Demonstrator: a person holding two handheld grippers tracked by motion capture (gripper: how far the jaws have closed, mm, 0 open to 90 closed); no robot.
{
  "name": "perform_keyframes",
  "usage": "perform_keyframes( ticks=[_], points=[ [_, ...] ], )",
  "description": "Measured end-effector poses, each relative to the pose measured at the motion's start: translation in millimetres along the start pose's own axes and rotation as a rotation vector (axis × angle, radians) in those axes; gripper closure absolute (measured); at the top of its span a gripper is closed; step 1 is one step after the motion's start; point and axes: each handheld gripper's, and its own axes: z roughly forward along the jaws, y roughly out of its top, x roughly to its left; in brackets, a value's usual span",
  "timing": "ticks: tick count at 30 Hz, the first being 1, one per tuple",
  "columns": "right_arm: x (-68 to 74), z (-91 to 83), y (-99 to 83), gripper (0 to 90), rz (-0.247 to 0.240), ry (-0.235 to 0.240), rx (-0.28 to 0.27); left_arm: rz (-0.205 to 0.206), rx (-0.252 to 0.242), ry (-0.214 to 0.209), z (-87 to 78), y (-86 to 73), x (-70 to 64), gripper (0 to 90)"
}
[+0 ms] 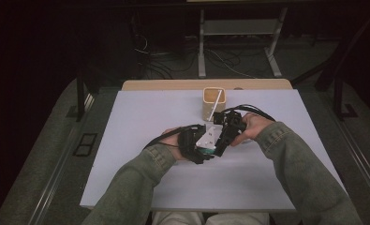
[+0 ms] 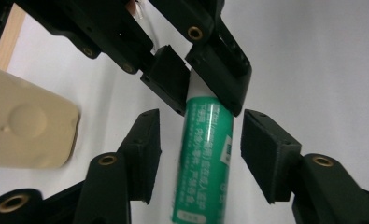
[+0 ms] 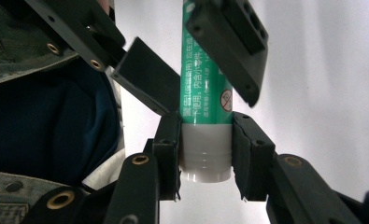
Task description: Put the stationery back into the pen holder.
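Gripping tube (image 3: 205, 70) by white cap (image 3: 205, 156): right gripper (image 3: 205, 158) clamped, table centre. Left gripper (image 2: 198, 156) jaws apart, flanking body, not touching. Risk: tube swings or slips if left closes off-centre.

White cap (image 3: 205, 156) between closed fingers (image 3: 170, 154)

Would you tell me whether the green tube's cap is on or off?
On: the white cap sits on the green tube, clamped by the right tool.

You wear olive-green sleeves with ribbed cuffs and pale trousers. Your left claw (image 1: 210, 151) and right claw (image 1: 218, 146) are matte black, with brass-ringed screw holes, ribbed square pads (image 2: 265, 154) and black cables (image 1: 160, 138) trailing back.
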Motion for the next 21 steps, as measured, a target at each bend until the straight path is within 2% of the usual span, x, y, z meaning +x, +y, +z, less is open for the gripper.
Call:
perform_keyframes(
  ticks=[6, 9, 16, 21],
  points=[
    [-0.3, 1.4, 0.7, 64.7, 0.000, 0.007, 0.003, 0.028, 0.036, -0.013, 4.4, 1.4, -1.6, 55.9],
    [-1.0, 1.3, 0.4, 64.7, 0.002, 0.006, 0.012, 0.026, 0.036, -0.024, 5.6, 0.8, -1.8, 62.2],
    [-1.5, 2.5, 0.0, 63.9, 0.025, 0.008, 0.027, 0.017, 0.032, -0.050, 8.1, 0.1, -1.4, 64.3],
    [-2.1, 0.0, -2.5, 60.2, 0.031, 0.014, 0.012, 0.008, 0.027, -0.049, 7.9, -0.4, -0.4, 64.5]
  ],
)
